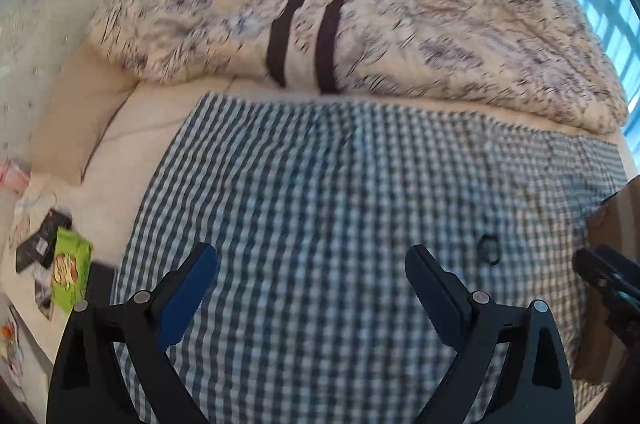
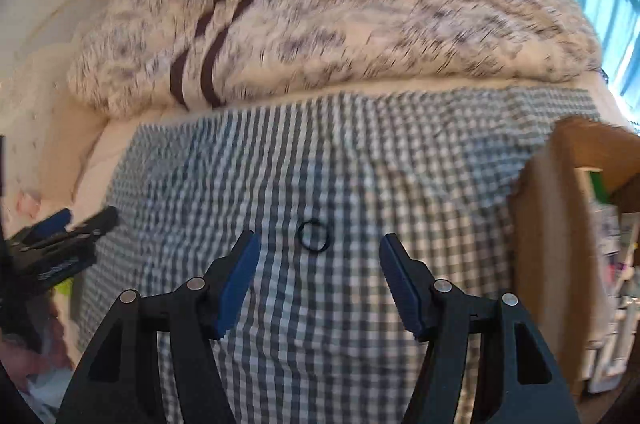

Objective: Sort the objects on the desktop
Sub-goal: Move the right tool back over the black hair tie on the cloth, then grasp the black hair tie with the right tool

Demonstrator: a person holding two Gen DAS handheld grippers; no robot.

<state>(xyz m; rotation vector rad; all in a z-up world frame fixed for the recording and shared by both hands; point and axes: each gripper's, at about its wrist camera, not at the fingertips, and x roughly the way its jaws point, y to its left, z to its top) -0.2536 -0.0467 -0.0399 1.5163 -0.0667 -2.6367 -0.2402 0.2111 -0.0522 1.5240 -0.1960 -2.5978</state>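
Your left gripper (image 1: 311, 284): fingers apart, nothing between them
Your right gripper (image 2: 317, 274): fingers apart
Black ring (image 2: 313, 235): just beyond your right fingertips, on checked cloth (image 2: 340, 152)

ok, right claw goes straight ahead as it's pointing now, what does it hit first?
Probably the black ring on the checked cloth, just ahead between the open right claw fingers; depth is unclear.

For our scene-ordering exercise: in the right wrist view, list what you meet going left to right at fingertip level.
Left gripper → right gripper's blue-padded left finger → small black ring on gingham cloth → blue-padded right finger → brown cardboard box.
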